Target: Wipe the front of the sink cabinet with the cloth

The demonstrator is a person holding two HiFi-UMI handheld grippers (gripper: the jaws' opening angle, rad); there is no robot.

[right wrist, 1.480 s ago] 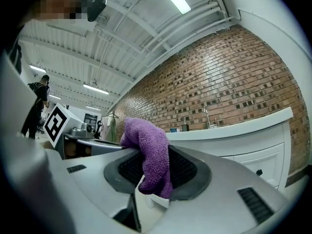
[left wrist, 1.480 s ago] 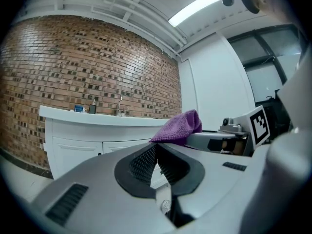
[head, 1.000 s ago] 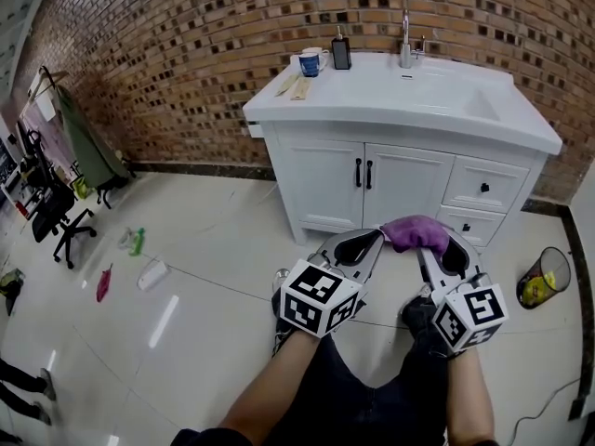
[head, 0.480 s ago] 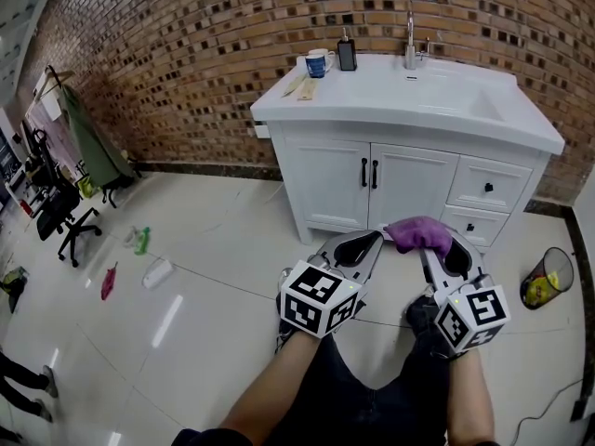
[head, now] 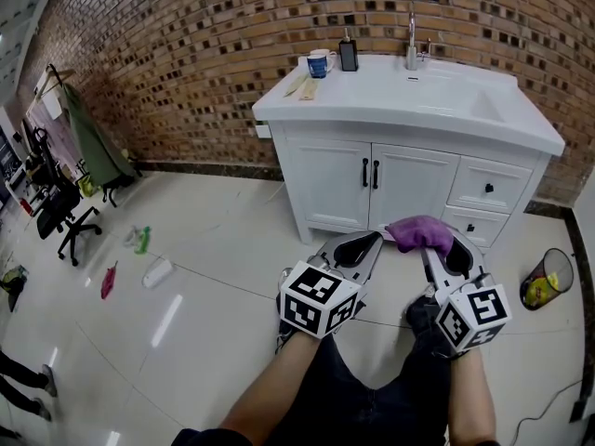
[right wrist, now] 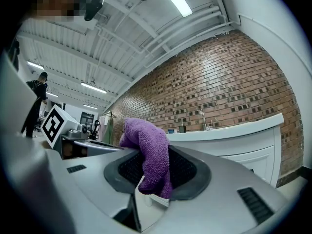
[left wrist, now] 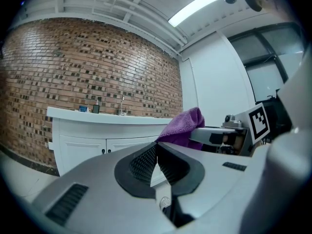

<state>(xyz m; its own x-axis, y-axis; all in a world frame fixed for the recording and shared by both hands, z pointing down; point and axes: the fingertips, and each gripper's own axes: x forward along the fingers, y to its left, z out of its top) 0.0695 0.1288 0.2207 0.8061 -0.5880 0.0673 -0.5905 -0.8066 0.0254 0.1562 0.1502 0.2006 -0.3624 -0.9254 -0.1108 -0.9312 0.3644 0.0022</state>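
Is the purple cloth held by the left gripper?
No. The cloth sits between the jaws of the right gripper, while the left gripper has its jaws together with nothing in them.

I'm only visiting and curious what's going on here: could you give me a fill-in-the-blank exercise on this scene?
The right gripper is shut on a ____ cloth.
The left gripper is ____, with nothing between its jaws.
The wall behind the sink cabinet is built of ____.
Missing words: purple; shut; brick.
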